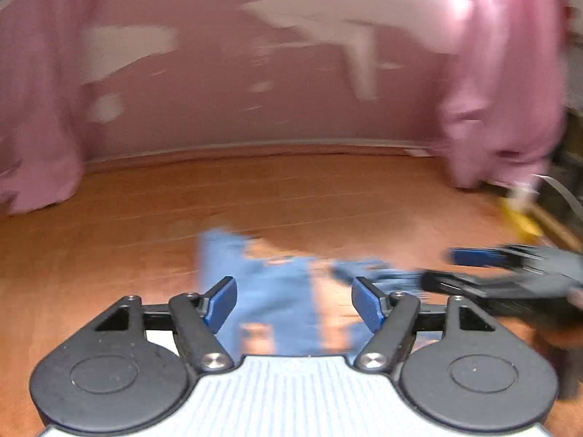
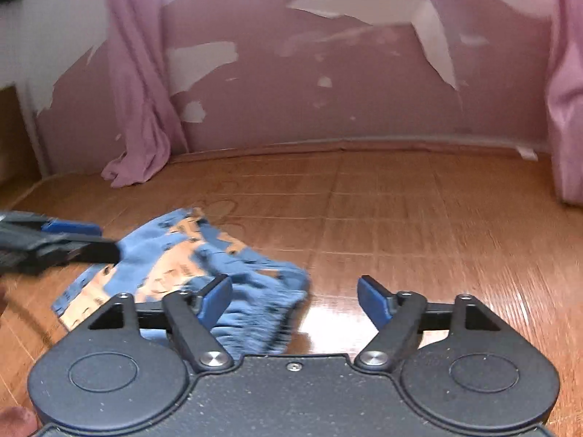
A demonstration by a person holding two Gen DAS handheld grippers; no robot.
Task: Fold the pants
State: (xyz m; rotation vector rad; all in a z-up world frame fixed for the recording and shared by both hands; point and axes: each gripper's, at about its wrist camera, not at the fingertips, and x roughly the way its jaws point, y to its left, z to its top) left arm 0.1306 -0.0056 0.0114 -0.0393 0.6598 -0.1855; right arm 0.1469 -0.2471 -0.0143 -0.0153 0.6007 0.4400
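In the left wrist view, which is blurred, the pants appear as pale blue cloth with tan patches, lying on the wooden floor right ahead of the left tool. That tool's blue-padded fingers stand wide apart, released, with nothing between them; the cloth lies beyond and under the gap. The right tool enters from the right edge, just beside the pants. In the right wrist view the pants lie crumpled in a loose heap on the floor, blue with tan printed panels and a fringed edge, well short of the peeling pink wall. The right tool is spread wide and grips nothing; its left pad overlaps the heap. The left tool reaches the heap's far left edge; whether it touches is unclear.
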